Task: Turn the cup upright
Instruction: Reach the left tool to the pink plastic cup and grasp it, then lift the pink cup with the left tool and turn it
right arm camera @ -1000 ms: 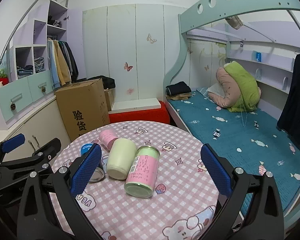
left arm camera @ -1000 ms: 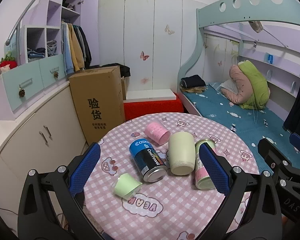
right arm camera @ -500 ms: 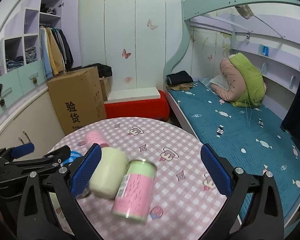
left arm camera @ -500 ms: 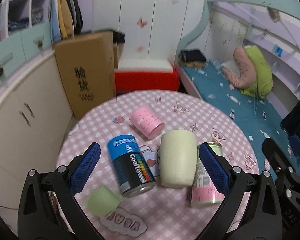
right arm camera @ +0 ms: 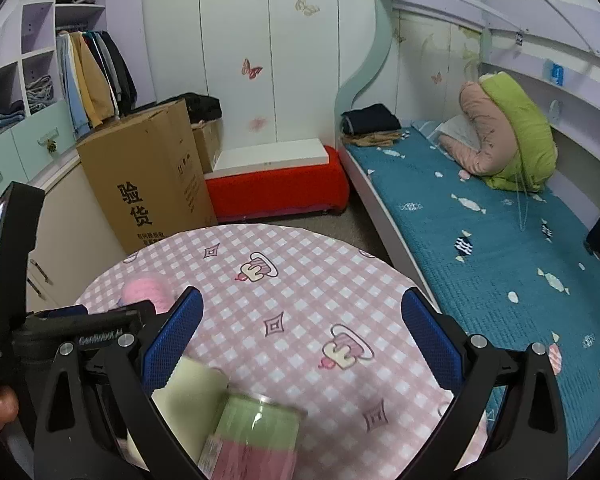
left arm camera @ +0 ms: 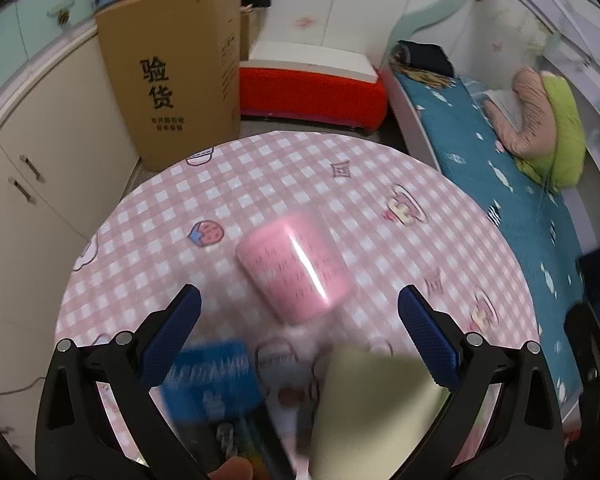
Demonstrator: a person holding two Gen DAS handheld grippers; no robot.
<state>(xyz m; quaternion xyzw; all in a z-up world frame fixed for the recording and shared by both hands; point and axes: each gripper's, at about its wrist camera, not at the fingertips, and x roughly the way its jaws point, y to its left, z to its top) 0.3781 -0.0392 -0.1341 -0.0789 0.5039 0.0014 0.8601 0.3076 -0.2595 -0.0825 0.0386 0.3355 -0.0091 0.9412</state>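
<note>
A: Which cup are we after?

B: I'd say the pink cup (left arm camera: pixel 294 266). It lies on its side near the middle of the worktop (left arm camera: pixel 380 184), just ahead of the left tongs (left arm camera: pixel 298 328), which are spread wide and hold nothing.

A: And the right tongs (right arm camera: pixel 300 330)?

B: Also spread wide, empty, over bare checked cloth. They sit well to the side of the cup, which shows only as a pink blur (right arm camera: pixel 146 292) behind the left tool.

A: How should the grab go?

B: Bring the left tongs down so each blue pad passes one side of the cup's wall, around its middle, then close gently. It looks light and round, so it could roll off if nudged first.

A: Anything in the way?

B: The cream cup (left arm camera: pixel 374 412) and blue can (left arm camera: pixel 216 384) lie close underneath the tongs. Keep above them while reaching forward.
</note>
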